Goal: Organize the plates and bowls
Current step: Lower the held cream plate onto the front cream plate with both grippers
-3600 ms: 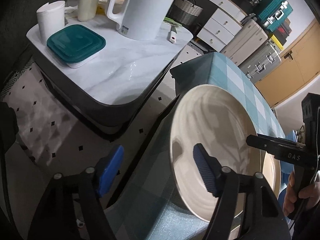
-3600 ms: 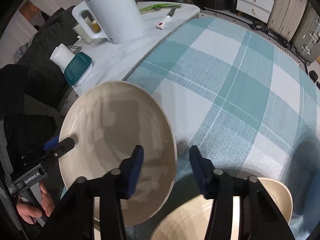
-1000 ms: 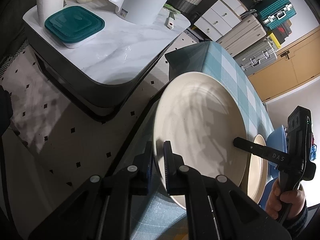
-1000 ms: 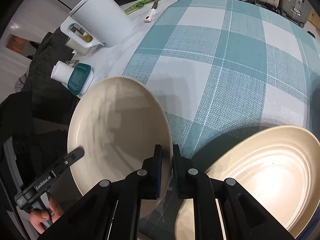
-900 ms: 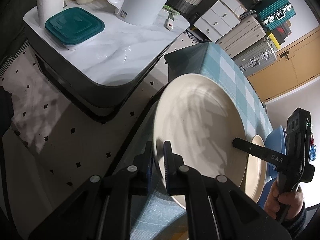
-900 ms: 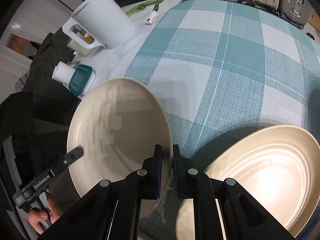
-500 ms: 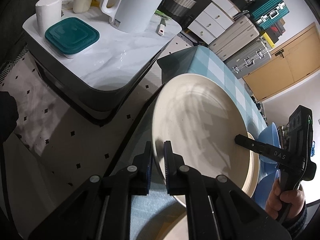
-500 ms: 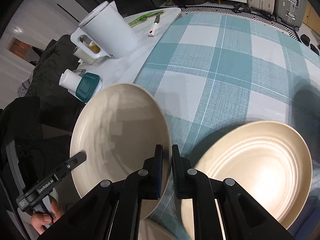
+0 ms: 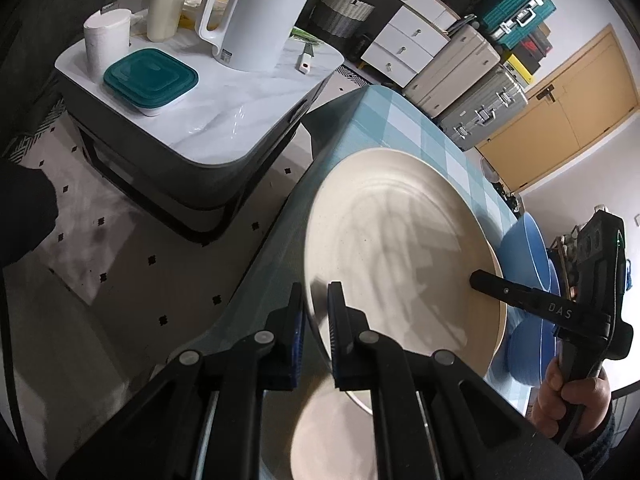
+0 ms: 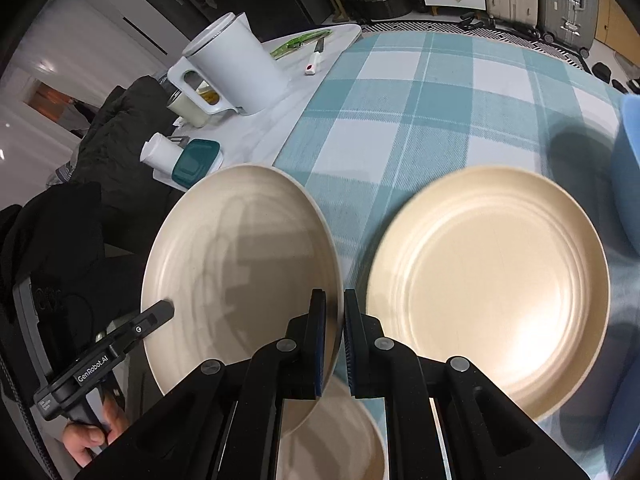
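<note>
Both grippers clamp the same cream plate from opposite edges, and it hangs tilted above the checked tablecloth. Seen from the right wrist camera, going from left to right: a hand at the lower left grips the handle of the left gripper, whose black fingers reach up to the plate's left rim; the pads are hidden behind the finger there, but the left wrist camera shows that left gripper pinched tight on the rim, one finger on each face of the plate. Behind it on a white side table stand a white kettle, a paper roll and a teal-lidded box. Next comes the held plate itself, its far edge over the cloth's border. At its right rim the right gripper is closed down hard, the rim sandwiched between its blue pads. Just below the fingers a third cream plate lies partly hidden and blurred, so I cannot tell whether it sits flat. Right of the gripper a second cream plate rests flat on the cloth, apart from the held one. At the far right edge a blue bowl shows in part; the left wrist camera shows blue bowls beyond the plate's far rim, with another hand on the right gripper's handle.
</note>
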The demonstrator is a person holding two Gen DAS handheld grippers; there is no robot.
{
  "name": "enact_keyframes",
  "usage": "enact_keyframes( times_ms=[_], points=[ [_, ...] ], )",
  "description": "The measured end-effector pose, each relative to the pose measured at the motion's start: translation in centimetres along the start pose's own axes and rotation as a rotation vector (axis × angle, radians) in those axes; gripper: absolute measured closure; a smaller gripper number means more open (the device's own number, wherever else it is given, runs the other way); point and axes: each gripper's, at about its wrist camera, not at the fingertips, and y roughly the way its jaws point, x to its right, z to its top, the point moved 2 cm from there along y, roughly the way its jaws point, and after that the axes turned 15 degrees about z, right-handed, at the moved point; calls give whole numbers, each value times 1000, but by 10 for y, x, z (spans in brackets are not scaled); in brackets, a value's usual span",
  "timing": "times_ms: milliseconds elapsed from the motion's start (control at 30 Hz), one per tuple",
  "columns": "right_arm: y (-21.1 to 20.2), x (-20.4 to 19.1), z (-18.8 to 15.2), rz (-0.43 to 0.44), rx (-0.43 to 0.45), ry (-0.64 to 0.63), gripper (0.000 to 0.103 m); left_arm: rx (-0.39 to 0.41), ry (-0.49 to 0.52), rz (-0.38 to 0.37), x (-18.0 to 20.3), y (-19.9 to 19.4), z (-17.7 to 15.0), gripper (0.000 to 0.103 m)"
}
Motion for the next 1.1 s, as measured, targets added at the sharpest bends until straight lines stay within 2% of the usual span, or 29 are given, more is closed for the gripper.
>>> enact_keyframes(
  times_ms=[433,700,1100],
  points=[
    [-45,3,-64,0,63,9,96,2,52,-18,16,-24,-58,94],
    [-47,-1,-94,-2,72,9,96,36,93,6,17,-40,-82,94],
    [-39,-1,-115,-11,66,8,96,23,100,18,9,-39,-102,94]
  ],
)
